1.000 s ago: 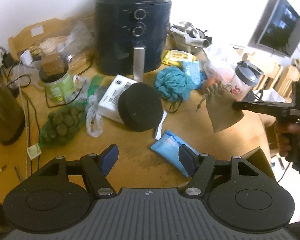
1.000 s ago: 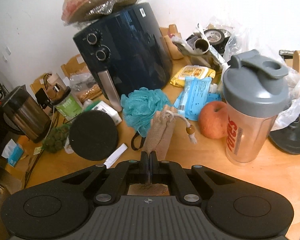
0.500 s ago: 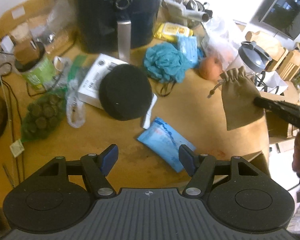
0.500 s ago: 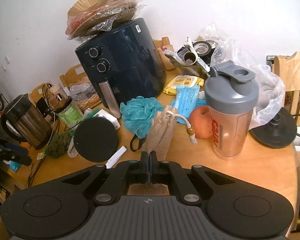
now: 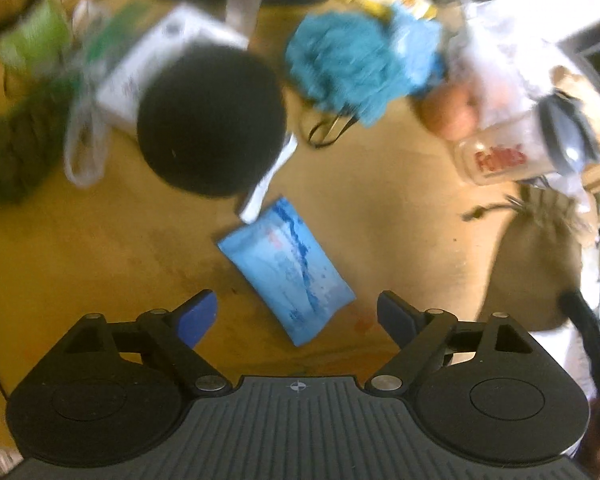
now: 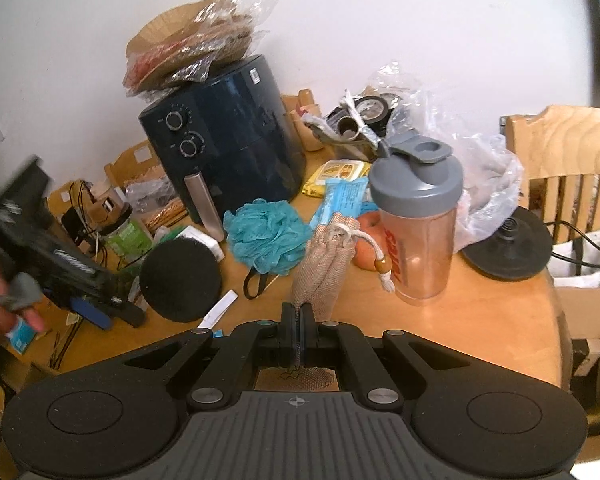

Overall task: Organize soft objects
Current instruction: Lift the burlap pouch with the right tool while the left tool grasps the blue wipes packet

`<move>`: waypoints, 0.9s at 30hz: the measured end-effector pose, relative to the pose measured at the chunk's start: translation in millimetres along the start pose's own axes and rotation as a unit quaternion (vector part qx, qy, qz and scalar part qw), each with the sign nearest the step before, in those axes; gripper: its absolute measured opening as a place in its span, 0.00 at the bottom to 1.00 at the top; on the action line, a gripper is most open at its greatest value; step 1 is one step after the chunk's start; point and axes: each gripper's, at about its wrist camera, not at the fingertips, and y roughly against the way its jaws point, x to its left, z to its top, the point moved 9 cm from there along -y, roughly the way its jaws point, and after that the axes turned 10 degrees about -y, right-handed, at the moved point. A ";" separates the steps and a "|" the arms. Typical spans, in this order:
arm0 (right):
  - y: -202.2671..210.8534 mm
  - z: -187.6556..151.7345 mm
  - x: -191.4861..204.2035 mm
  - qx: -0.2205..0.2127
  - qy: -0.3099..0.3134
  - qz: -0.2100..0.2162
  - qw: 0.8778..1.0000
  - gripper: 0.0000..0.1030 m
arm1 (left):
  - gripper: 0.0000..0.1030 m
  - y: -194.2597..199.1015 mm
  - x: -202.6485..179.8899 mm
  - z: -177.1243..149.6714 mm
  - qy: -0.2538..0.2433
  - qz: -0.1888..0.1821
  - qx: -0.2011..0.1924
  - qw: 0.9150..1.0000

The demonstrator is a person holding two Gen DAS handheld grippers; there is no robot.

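A light blue tissue pack (image 5: 288,276) lies flat on the wooden table (image 5: 100,248). My left gripper (image 5: 298,312) points steeply down over it. Its jaws are opening, and the pack's near end lies between the blue pads (image 5: 200,316) without touching them. My right gripper (image 6: 300,320) is shut on the bottom of a burlap drawstring pouch (image 6: 328,256), holding it above the table; the pouch (image 5: 536,264) hangs at the right in the left wrist view. A teal bath pouf (image 6: 268,236) and a black round sponge (image 6: 180,280) rest further back.
A dark air fryer (image 6: 228,152) stands at the back, with a grey-lidded shaker bottle (image 6: 420,220) and an apple (image 6: 366,240) to its right. A wooden chair (image 6: 572,160) and a black round base (image 6: 508,248) sit at the table's right edge. Jars, cables and bags crowd the left.
The left gripper tipped downward and sank toward the blue pack, and its jaws spread wider. The right gripper drew back and up with the pouch still in it.
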 end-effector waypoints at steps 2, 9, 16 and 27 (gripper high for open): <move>5.7 -2.0 -3.1 -0.004 -0.007 -0.001 1.000 0.04 | 0.88 -15.2 2.7 1.3 0.030 -0.015 0.030 0.999; 22.4 -12.2 -12.1 -0.011 -0.022 -0.015 1.000 0.04 | 0.90 -66.1 2.4 7.5 0.092 -0.048 0.117 0.988; 34.1 -16.6 -19.5 -0.016 -0.037 -0.024 0.999 0.04 | 0.90 -101.5 14.1 15.4 0.115 0.001 0.136 0.984; 42.0 -17.9 -22.1 -0.023 -0.049 -0.030 0.998 0.04 | 0.91 -131.7 18.7 7.1 0.148 0.026 0.154 0.977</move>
